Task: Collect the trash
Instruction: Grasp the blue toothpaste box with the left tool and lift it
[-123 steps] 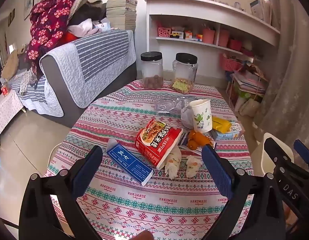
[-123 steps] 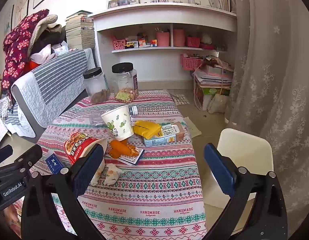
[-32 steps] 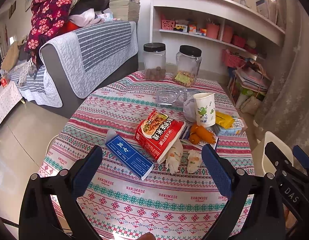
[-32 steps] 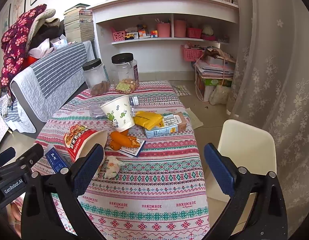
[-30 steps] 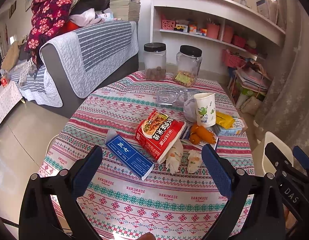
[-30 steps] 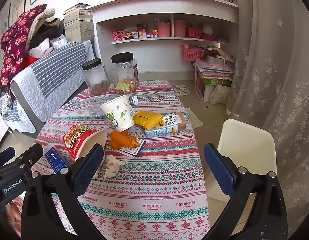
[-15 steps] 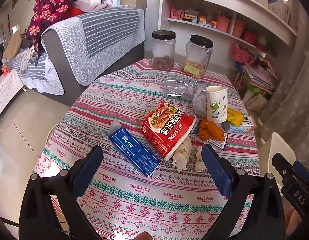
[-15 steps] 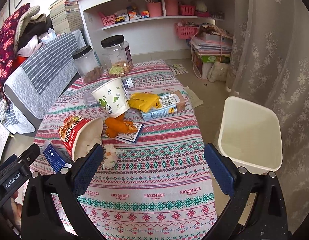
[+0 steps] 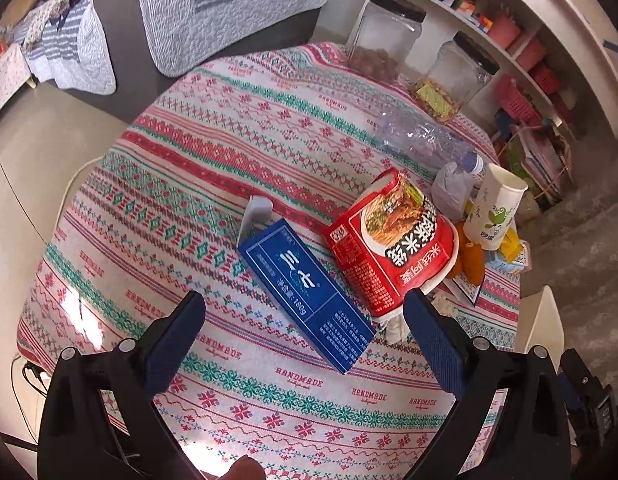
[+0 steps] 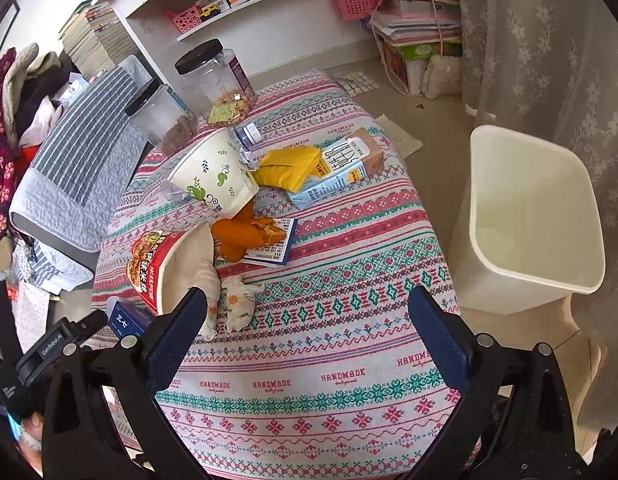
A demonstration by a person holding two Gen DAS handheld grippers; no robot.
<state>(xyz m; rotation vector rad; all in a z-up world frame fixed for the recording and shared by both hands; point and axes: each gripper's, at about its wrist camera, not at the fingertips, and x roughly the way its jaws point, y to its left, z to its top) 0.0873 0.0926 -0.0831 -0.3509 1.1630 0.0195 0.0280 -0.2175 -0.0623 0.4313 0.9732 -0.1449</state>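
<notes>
Trash lies on a patterned tablecloth point(image 9: 245, 392). A flat blue box point(image 9: 305, 294) lies just ahead of my open left gripper point(image 9: 305, 344), between its fingers' line. To its right a red noodle cup point(image 9: 393, 252) lies on its side. Crumpled tissues point(image 10: 239, 300) sit by the cup point(image 10: 169, 268). Farther back are orange peel point(image 10: 245, 234) on a leaflet, a paper cup point(image 10: 215, 178), a yellow wrapper point(image 10: 289, 168) and a milk carton point(image 10: 341, 168). My right gripper point(image 10: 307, 332) hangs open above the cloth point(image 10: 329, 320), holding nothing. A white bin point(image 10: 529, 220) stands on the floor at right.
Two black-lidded jars point(image 10: 217, 80) and a crushed clear bottle point(image 9: 421, 140) stand at the table's far side. A sofa with a striped cover point(image 9: 229, 8) is at left. Shelves point(image 10: 269, 0) and stacked boxes line the back wall; a curtain point(image 10: 549, 40) hangs at right.
Both grippers have moved forward and tipped down over the table. The blue box and red cup now fill the left view; the bin's inside shows in the right view.
</notes>
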